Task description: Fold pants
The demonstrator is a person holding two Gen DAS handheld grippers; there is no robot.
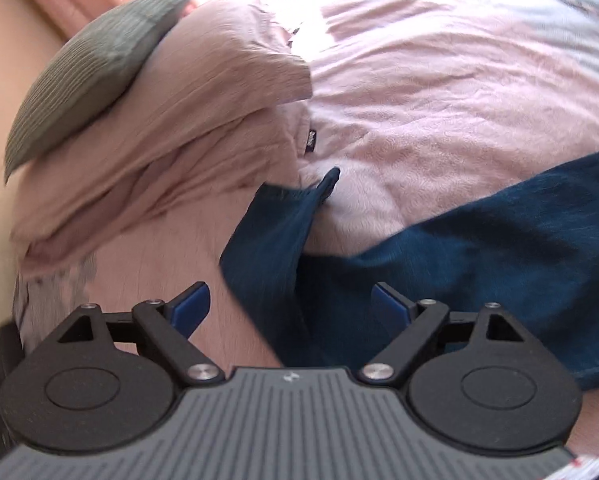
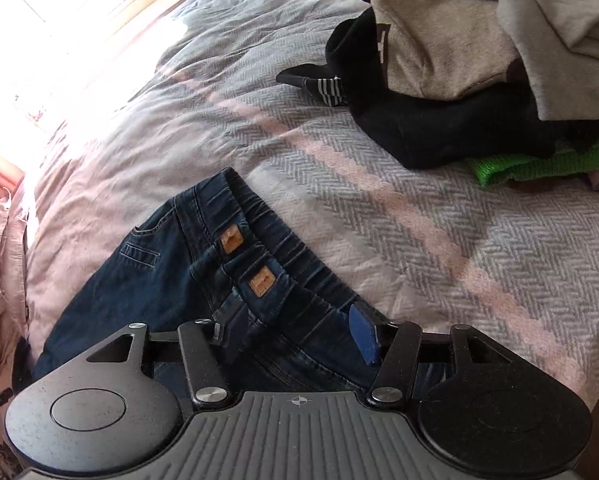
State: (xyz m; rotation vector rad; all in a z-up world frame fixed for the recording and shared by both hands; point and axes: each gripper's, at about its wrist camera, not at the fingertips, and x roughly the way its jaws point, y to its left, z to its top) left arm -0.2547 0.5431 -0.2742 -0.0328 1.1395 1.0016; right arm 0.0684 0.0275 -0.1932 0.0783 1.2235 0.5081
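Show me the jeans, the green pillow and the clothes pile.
jeans (image 2: 147,280): right wrist view, on the seat below the pocket.
green pillow (image 1: 87,76): left wrist view, its ribbed middle.
clothes pile (image 2: 451,52): right wrist view, the beige garment.

No legible text; the jeans (image 2: 203,264) tan patches (image 2: 262,279) are too blurred

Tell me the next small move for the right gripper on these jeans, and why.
Probably close the right gripper on the waistband. Its fingers stand open astride the bunched waistband of the jeans, nothing yet pinched. The left gripper is open too, over a pant leg, so neither end is held for a fold.
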